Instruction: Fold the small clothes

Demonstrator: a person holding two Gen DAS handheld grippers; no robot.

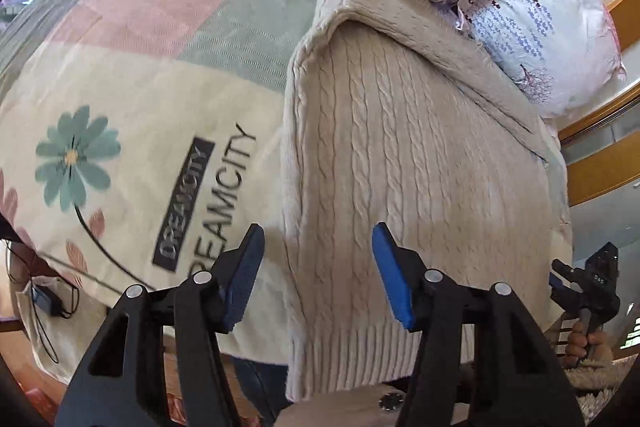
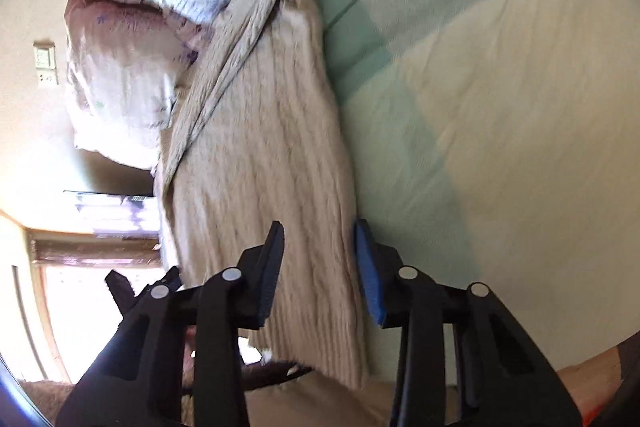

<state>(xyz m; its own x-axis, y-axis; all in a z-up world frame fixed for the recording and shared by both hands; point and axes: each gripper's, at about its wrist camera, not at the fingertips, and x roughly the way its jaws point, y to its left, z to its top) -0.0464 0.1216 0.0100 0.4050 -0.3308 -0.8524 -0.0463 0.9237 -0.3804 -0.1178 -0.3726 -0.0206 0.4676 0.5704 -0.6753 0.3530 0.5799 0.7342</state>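
A cream cable-knit sweater (image 1: 400, 155) lies on the bed, its sides folded in to a long narrow shape, ribbed hem nearest me. My left gripper (image 1: 318, 277) is open, hovering just above the hem's left part, holding nothing. In the right wrist view the sweater (image 2: 260, 167) runs away from me as a narrow strip. My right gripper (image 2: 318, 273) is open over its near end, fingers straddling the right edge, holding nothing. The right gripper also shows in the left wrist view (image 1: 584, 283) beyond the sweater's right side.
The bed cover (image 1: 140, 75) is patterned with pink, green and cream blocks, a flower and "DREAMCITY" print. Floral pillows (image 1: 520, 7) lie against the sweater's far end. A cable and adapter (image 1: 48, 301) hang at the bed's left edge. Wooden furniture (image 1: 600, 171) stands at right.
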